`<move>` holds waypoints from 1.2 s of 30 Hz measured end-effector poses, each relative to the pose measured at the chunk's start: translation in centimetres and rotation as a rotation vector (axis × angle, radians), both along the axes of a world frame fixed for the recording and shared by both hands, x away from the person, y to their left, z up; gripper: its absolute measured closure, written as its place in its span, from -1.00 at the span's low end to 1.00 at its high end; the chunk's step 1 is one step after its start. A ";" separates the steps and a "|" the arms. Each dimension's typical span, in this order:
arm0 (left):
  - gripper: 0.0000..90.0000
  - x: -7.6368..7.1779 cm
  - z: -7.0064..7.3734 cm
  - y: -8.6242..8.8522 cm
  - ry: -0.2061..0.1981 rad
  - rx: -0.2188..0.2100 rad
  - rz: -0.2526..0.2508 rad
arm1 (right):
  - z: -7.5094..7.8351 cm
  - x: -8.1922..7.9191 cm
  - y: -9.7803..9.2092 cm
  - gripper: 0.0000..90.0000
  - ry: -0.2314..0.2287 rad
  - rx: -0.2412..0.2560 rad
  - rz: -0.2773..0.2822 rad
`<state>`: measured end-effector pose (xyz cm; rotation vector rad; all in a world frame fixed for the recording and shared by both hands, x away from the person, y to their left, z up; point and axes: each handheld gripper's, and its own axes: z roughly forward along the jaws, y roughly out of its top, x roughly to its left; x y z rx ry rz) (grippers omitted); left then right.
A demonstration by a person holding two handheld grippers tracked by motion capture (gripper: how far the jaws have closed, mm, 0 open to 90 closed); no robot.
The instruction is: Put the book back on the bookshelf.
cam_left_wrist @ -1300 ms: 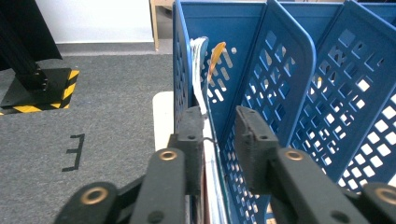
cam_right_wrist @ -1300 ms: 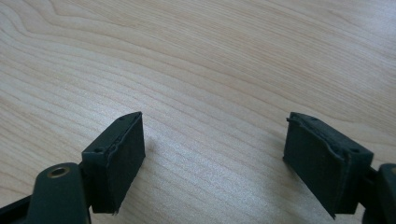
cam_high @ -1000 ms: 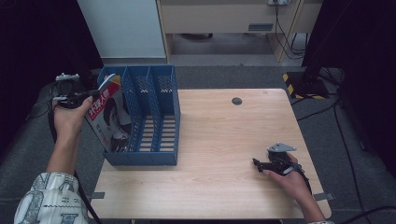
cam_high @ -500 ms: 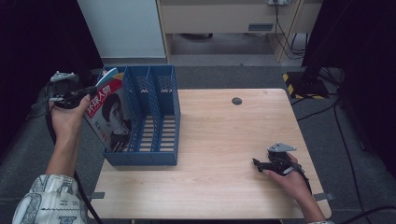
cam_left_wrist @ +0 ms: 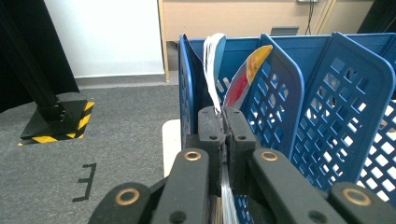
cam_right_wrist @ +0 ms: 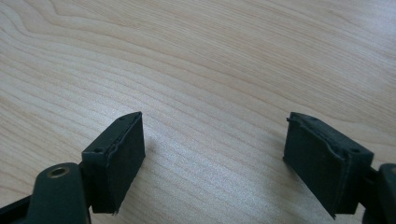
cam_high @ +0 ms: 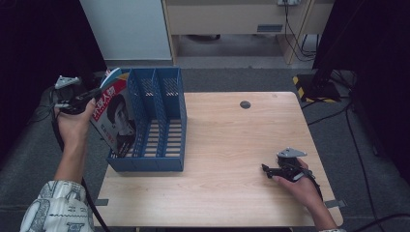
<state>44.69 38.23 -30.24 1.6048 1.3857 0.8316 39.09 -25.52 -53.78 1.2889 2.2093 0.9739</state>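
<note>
I have the left gripper (cam_high: 89,95) pinching the top edge of a magazine (cam_high: 116,118), its fingers (cam_left_wrist: 211,128) pressed tight on the pages; in the left gripper view the paper fans up just past the tips. The magazine stands tilted in the leftmost slot of the blue file rack (cam_high: 162,140), which sits on the left part of the counter (cam_high: 241,164). Its lower corner is down inside the slot near the rack's floor, while the upper part, with the portrait cover, leans out over the rack's left wall toward my hand.

My right gripper (cam_high: 267,168) rests low on the counter near the right front corner, well apart from the rack, fingers (cam_right_wrist: 116,154) spread wide with nothing but bare wood between them.

As I judge it, the filing job is mostly done: the magazine is in its compartment but not seated. What is left is to bring it upright so it stands between the slot walls, let it settle on the bottom, then release the grip and pull my left hand clear. The other two slots look empty from the high view.
</note>
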 end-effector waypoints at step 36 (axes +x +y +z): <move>0.78 0.0 -0.1 0.3 -0.010 -0.030 -0.015 | 0.0 0.0 0.0 -0.55 -0.001 0.001 0.001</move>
